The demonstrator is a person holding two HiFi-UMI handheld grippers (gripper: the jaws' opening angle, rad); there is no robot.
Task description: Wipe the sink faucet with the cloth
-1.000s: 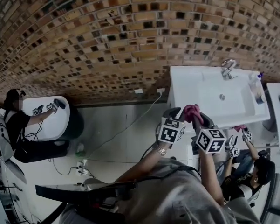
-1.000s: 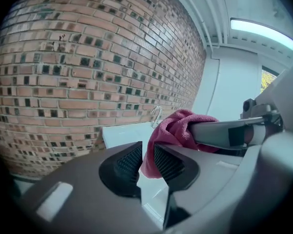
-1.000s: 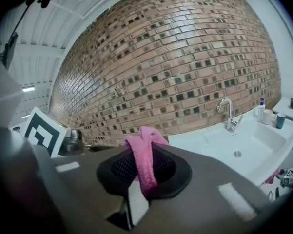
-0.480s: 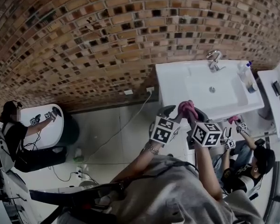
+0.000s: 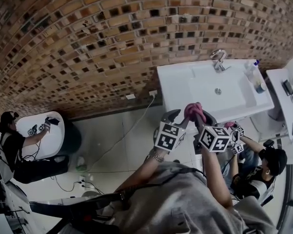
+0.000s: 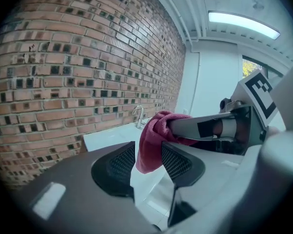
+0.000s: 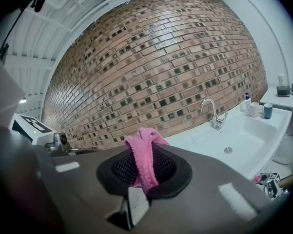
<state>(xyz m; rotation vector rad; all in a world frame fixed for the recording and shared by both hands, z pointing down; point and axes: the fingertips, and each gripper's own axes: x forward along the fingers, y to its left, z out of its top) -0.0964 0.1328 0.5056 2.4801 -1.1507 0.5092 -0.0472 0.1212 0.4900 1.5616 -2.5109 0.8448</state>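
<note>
Sink lies ahead of & below both grippers, w/ the faucet at its far edge, well apart from your jaws. Right gripper is clenched on the pink cloth, which sticks up past its tips. Left gripper, just beside it, has just been opening its jaws and now stands released. The cloth's loose end hangs between its pads, not pinched.

Cloth looks light, soft & floppy, prob. terry: it'll drape & bunch, won't break, and shouldn't slip much. Best hold is the bunched middle, as the right has it, leaving fabric fwd of the tips to meet the metal.

Views: only the left gripper view shows the tail dangling free between open jaws. Only the right gripper view shows the bottle & cups to the right of the faucet clearly. Only the head view shows both grippers side by side.
</note>
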